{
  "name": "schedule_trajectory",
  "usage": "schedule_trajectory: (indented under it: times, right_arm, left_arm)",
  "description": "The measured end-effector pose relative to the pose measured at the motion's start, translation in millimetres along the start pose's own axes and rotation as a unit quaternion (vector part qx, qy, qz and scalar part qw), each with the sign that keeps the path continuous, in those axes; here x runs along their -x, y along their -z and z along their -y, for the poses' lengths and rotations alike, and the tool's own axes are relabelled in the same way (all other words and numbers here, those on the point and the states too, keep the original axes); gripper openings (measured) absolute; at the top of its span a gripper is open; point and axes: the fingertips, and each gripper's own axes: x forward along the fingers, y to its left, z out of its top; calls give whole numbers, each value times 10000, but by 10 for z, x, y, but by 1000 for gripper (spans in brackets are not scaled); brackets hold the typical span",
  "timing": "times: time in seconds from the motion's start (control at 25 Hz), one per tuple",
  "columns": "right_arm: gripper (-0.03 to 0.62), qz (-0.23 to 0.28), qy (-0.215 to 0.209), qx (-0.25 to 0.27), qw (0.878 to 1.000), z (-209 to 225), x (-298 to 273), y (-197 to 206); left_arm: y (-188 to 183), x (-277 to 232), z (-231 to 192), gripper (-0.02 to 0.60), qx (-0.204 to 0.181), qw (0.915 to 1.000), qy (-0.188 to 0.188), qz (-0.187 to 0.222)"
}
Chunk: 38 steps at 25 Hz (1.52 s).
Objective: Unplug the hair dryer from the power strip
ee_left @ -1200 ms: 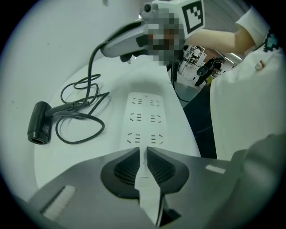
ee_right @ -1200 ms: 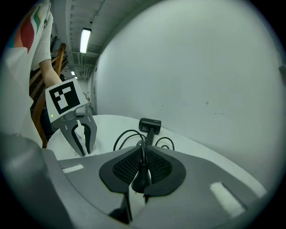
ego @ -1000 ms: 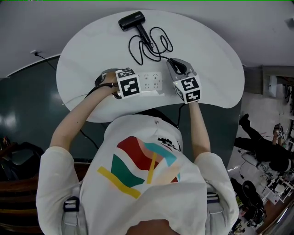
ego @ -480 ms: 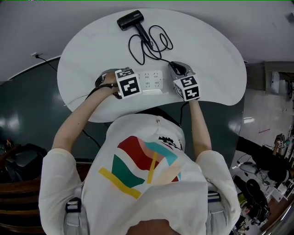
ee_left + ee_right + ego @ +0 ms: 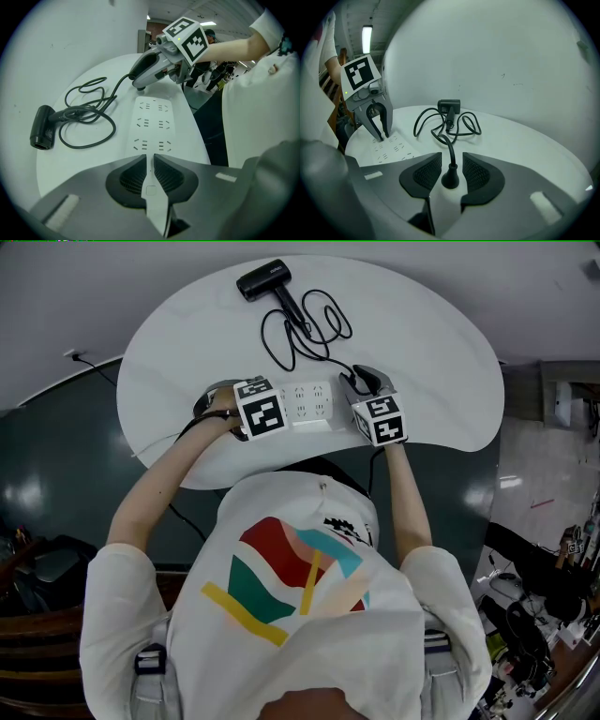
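A person stood bent over a white rounded surface, a set of tongs in each hand. The left tongs pointed steeply down and were clenched on one end of the white power strip, with a sliver of its white casing pinched between the ribbed pads. The strip lay flat near the person's edge of the surface, running between the two hands. The sockets I could see along its top had nothing plugged into them.

The right tongs sat at the strip's other end, tilted down towards the surface. Their jaws had just been opening and stood released — the black plug was between the pads, upright, with its cord rising out of the top. A gap showed on either side, so neither pad pressed on it. As far as I could tell, it stood just off the end of the strip rather than in a socket.

From the plug the black cord ran away in loose, overlapping loops across the middle of the surface to the black hair dryer. The dryer lay on its side at the far edge — well apart from the strip and from both hands.
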Motion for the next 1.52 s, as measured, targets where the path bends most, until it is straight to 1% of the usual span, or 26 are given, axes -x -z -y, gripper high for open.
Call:
schedule_trajectory:
  times: [0.16, 0.32, 0.48, 0.56, 0.64, 0.72, 0.8, 0.84, 0.88, 0.92, 0.96, 1.0, 1.04, 1.08, 1.12, 1.2, 1.24, 1.28, 1.32, 1.36, 1.4, 1.44, 1.48, 1.52]
  right_arm:
    - [166, -22, -31, -41, 10000, -34, 31, 67]
    - [172, -18, -36, -22, 10000, -62, 71, 87]
    - [179, 130, -53, -61, 9999, -47, 132, -13]
    - [189, 338, -98, -186, 9992, -52, 188, -160]
    - [196, 628, -114, -277, 9976, -39, 278, -387]
    - [195, 915, -69, -215, 9956, -8, 385, -657]
    - [184, 1229, 38, -96, 9924, 33, 501, -953]
    - [181, 1412, 101, -71, 9899, 55, 560, -1106]
    - [176, 1609, 160, -78, 9868, 73, 619, -1260]
    - [172, 1811, 217, -102, 9832, 83, 681, -1412]
    - [166, 2012, 277, -122, 9791, 85, 745, -1560]
    - [156, 2203, 341, -125, 9747, 81, 812, -1702]
    - [144, 2385, 408, -109, 9702, 71, 882, -1837]
    - [130, 2558, 480, -82, 9655, 57, 959, -1964]
    - [112, 2725, 559, -56, 9605, 41, 1042, -2082]
    - [66, 3050, 724, -35, 9496, 1, 1219, -2292]
    - [36, 3206, 793, -44, 9439, -27, 1305, -2383]
    - [12, 3345, 842, -62, 9386, -65, 1379, -2461]
    - [12, 3451, 871, -76, 9345, -116, 1435, -2522]
    - [12, 3516, 886, -69, 9319, -178, 1468, -2563]
    - [12, 3549, 893, -37, 9306, -247, 1480, -2586]
    - [12, 3564, 892, 12, 9301, -317, 1477, -2591]
    - [12, 3565, 876, 73, 9301, -385, 1467, -2581]
    - [12, 3548, 846, 145, 9310, -451, 1455, -2558]
  left_arm:
    - [10, -6, -4, 49, 2, 10000, -17, -9]
    - [20, 1, 1, 49, 55, 10000, -2, -16]
    - [-5, 7, 12, 51, 97, 9999, 85, 31]
    - [12, 27, 26, 52, 273, 9995, 128, 124]
    - [5, 120, -2, 54, 477, 9983, 84, 315]
    - [-76, 321, -154, 52, 626, 9955, -227, 675]
    - [-214, 535, -303, 45, 919, 9876, -470, 1183]
    - [-304, 662, -381, 37, 1105, 9809, -610, 1477]
    - [-395, 806, -470, 32, 1307, 9718, -792, 1798]
    - [-472, 961, -567, 25, 1525, 9596, -1005, 2138]
    - [-530, 1126, -667, 14, 1749, 9445, -1242, 2488]
    - [-572, 1301, -761, 2, 1967, 9265, -1484, 2844]
    - [-600, 1483, -843, 2, 2170, 9060, -1729, 3196]
    - [-616, 1668, -910, 0, 2355, 8833, -1980, 3538]
    - [-619, 1855, -960, 0, 2517, 8582, -2244, 3870]
    - [-598, 2233, -1006, 0, 2737, 8028, -2830, 4477]
    - [-581, 2416, -1003, 0, 2778, 7752, -3150, 4719]
    - [-560, 2581, -985, 0, 2778, 7497, -3473, 4901]
    - [-537, 2719, -958, 0, 2745, 7274, -3784, 5024]
    - [-512, 2826, -928, 0, 2698, 7084, -4061, 5103]
    - [-487, 2895, -899, 0, 2662, 6926, -4278, 5161]
    - [-465, 2932, -871, 0, 2644, 6798, -4426, 5216]
    - [-452, 2951, -839, 0, 2635, 6697, -4514, 5276]
    - [-448, 2959, -800, 0, 2627, 6628, -4554, 5331]
